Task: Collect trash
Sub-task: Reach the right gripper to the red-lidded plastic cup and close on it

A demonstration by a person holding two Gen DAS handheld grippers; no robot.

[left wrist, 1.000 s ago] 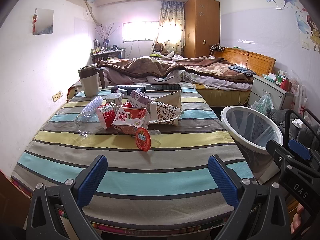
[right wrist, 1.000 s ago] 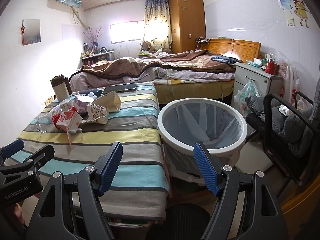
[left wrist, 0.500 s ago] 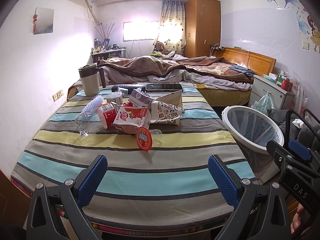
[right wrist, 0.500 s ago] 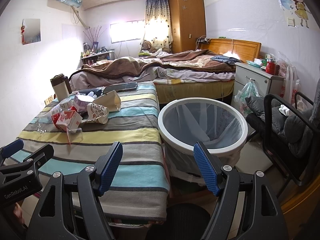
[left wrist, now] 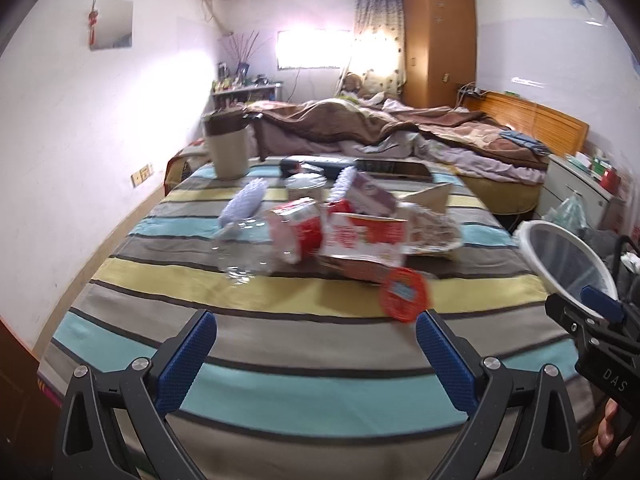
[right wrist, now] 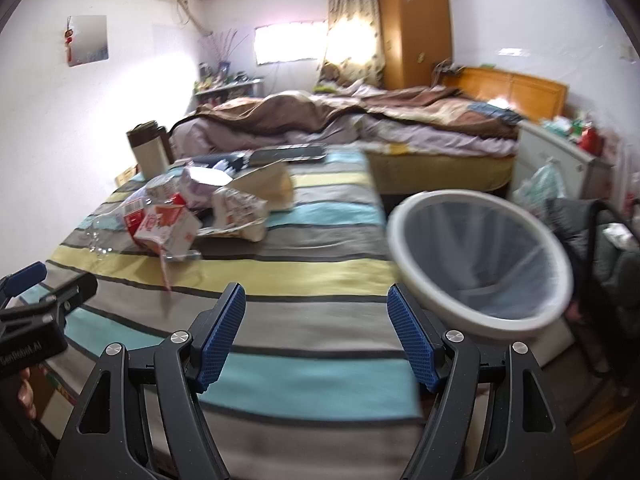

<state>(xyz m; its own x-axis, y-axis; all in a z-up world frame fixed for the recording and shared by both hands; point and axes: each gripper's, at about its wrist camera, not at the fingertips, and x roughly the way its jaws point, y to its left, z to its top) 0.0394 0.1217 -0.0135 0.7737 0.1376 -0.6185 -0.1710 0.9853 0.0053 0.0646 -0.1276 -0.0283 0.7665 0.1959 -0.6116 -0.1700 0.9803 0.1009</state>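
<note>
Your left gripper (left wrist: 314,354) and right gripper (right wrist: 316,332) both gape wide, holding nothing, over the striped tablecloth (left wrist: 304,392). The trash pile (red-and-white milk carton (left wrist: 366,242), red lid (left wrist: 404,295), clear plastic bottle (left wrist: 244,236)) lies ahead; a thermos jug (left wrist: 228,148) stands behind, and the lined trash bin (right wrist: 484,264) sits beside the table's right edge

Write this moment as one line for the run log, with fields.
task: collect trash | left tongs: open, empty | right tongs: open, empty | trash pile: on striped table | bin: beside table, nothing in it
</note>
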